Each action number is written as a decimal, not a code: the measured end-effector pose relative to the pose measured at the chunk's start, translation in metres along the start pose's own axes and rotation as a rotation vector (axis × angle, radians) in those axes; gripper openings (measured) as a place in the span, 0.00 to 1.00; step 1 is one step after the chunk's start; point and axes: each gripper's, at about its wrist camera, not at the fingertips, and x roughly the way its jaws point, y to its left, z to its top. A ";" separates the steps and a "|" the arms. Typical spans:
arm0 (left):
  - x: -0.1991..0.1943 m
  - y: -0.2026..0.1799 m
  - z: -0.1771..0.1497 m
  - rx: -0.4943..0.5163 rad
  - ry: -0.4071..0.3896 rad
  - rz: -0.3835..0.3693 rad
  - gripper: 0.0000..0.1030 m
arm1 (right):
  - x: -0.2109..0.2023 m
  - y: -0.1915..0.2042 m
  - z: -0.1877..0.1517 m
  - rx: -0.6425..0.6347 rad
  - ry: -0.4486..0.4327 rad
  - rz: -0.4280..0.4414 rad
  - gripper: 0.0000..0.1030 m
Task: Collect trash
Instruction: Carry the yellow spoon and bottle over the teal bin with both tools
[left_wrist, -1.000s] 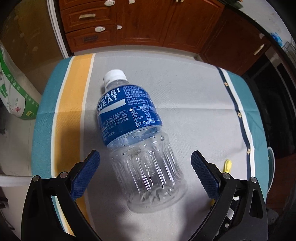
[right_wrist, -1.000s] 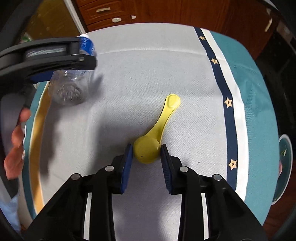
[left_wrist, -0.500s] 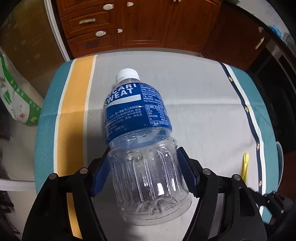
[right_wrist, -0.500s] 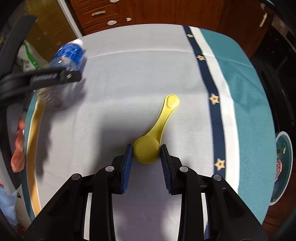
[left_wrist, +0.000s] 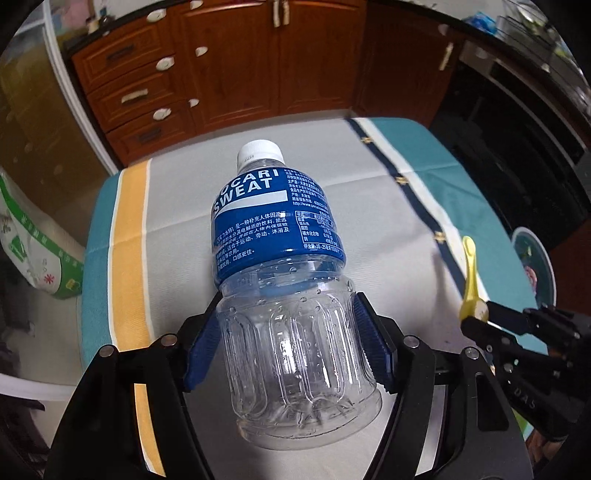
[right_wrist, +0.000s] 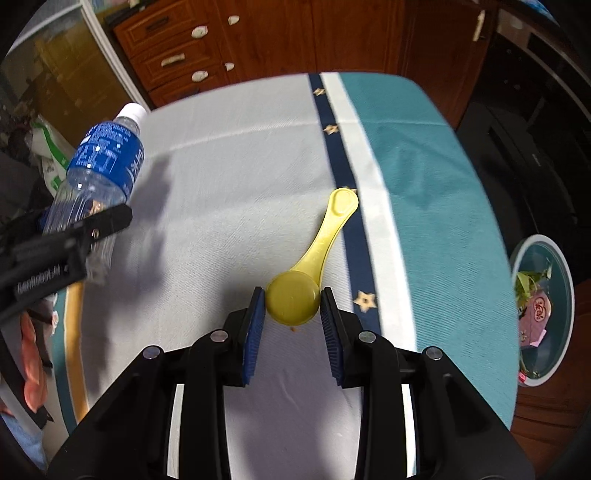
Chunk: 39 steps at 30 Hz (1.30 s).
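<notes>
A clear plastic bottle (left_wrist: 280, 258) with a blue label and white cap is held off the striped tablecloth (left_wrist: 369, 177). My left gripper (left_wrist: 288, 332) is shut on its ribbed lower body, cap pointing away. In the right wrist view the same bottle (right_wrist: 103, 166) hangs at the left in the black fingers. My right gripper (right_wrist: 291, 310) is shut on the round bowl of a yellow plastic scoop (right_wrist: 295, 299), whose handle points away over the navy star stripe. The left wrist view shows that scoop (left_wrist: 471, 273) at the right edge, held above the cloth.
A teal bin with a white rim (right_wrist: 541, 238), holding scraps, stands on the floor right of the table; its rim (left_wrist: 522, 230) also shows in the left wrist view. Brown cabinets (left_wrist: 258, 74) line the far side. A white-and-green sack (left_wrist: 29, 251) sits left. A person's hand (right_wrist: 31, 354) shows at lower left.
My left gripper closed on the lying bottle and lifted it off the cloth. My right gripper kept hold of the yellow scoop and carried it up and right, toward the navy stripe.
</notes>
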 end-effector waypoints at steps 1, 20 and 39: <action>-0.005 -0.007 0.000 0.011 -0.006 -0.006 0.67 | -0.006 -0.005 -0.003 0.009 -0.011 0.004 0.28; -0.060 -0.183 -0.012 0.301 -0.075 -0.090 0.67 | -0.095 -0.140 -0.067 0.247 -0.182 0.031 0.28; -0.006 -0.360 -0.006 0.511 0.038 -0.312 0.67 | -0.121 -0.326 -0.121 0.544 -0.233 -0.087 0.29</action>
